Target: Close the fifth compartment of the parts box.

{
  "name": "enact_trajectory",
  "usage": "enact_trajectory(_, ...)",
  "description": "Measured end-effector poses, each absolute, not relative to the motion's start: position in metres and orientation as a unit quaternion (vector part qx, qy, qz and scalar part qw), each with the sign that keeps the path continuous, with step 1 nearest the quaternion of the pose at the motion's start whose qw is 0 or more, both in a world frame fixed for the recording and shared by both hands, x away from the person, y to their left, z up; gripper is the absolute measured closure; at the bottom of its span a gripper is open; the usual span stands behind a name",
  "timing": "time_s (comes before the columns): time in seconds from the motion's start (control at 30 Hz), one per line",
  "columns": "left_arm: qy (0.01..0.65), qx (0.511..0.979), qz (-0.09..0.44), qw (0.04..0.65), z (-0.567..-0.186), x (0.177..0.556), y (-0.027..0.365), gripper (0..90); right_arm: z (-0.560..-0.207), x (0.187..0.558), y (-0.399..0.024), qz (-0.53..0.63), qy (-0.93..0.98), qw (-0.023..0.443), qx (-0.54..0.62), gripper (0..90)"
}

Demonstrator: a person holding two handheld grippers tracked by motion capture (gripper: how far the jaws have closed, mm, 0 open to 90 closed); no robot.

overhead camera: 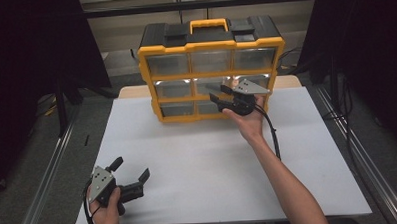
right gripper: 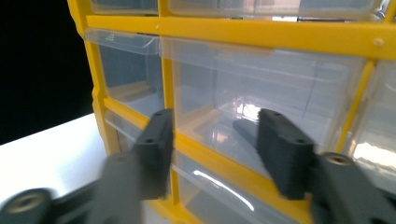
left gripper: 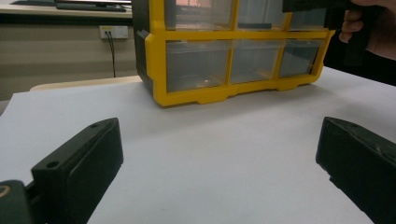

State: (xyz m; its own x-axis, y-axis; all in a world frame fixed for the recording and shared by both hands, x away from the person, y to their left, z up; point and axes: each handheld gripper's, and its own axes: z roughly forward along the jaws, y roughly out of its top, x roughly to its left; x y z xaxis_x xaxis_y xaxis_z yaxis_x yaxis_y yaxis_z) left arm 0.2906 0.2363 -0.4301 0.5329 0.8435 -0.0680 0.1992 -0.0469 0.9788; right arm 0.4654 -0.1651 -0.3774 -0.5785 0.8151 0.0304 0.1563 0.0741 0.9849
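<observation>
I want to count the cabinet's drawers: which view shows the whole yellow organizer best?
The high view: the yellow organizer is whole there. The left gripper view cuts off its top; the right gripper view is a blurred close-up of a few drawers.

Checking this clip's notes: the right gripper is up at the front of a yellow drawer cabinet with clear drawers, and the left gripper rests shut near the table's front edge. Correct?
Not quite. The left gripper is open, not shut: the left gripper view shows its jaws wide apart over the bare white table. The rest holds: the right gripper is at the yellow drawer cabinet.
</observation>
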Motion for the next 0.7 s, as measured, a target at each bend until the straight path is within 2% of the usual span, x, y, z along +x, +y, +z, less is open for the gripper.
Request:
enact_trajectory(0.3,0.393,0.667,0.283,0.567,-0.430,0.291,0.236,1.0,-0.377,0.457,-0.174,0.569,0.674,0.273,0.384,12.5)
enact_trajectory(0.47,0.393,0.666,0.286,0.566,-0.430,0.291,0.236,0.6,-0.380,0.450,-0.180,0.571,0.665,0.270,0.399,4.7)
enact_trajectory(0.7,0.392,0.667,0.282,0.568,-0.430,0.291,0.236,0.9,-0.379,0.439,-0.187,0.571,0.659,0.283,0.401,0.3)
